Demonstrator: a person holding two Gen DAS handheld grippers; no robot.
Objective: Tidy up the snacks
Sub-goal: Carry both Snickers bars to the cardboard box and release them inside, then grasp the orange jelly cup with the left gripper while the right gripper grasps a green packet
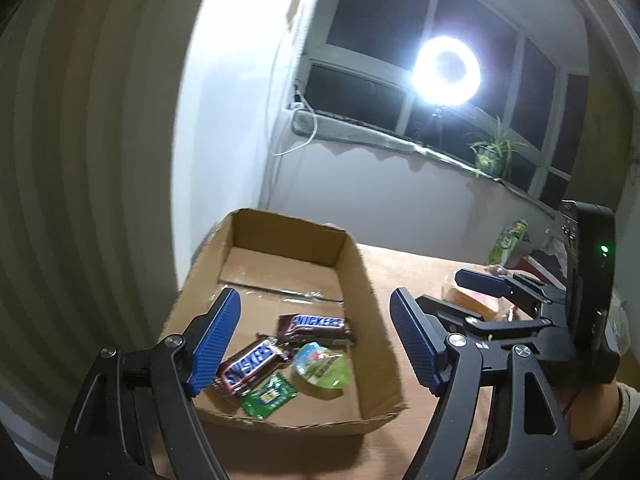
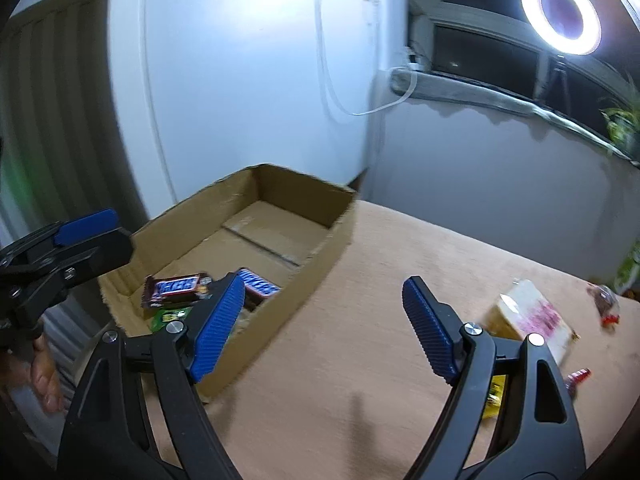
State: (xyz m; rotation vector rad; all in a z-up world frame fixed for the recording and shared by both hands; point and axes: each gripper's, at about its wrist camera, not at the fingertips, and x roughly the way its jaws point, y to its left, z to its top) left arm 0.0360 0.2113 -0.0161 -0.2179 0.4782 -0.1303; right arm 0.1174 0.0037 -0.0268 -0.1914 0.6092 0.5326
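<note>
Left gripper (image 1: 316,344) — blue ribbed fingers spread wide, empty, poised over near end of open brown cardboard box (image 1: 372,308).

Box contents: two brown Snickers bars (image 1: 250,366), green square sachet (image 1: 269,395), round green-lidded jelly cup (image 1: 322,364).

Right gripper (image 2: 324,330) — fingers wide apart, empty, over tan tabletop (image 2: 360,380).

Next candidate, judged: pink-and-cream wrapped packet (image 2: 534,318) — lies ahead and right of right gripper's fingers, long axis slanting near-right; right hand nearer.

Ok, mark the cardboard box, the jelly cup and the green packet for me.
cardboard box (image 1: 362,268): left wrist view, right wall.
jelly cup (image 1: 322,364): left wrist view, lid centre.
green packet (image 1: 269,397): left wrist view, wrapper middle.
</note>
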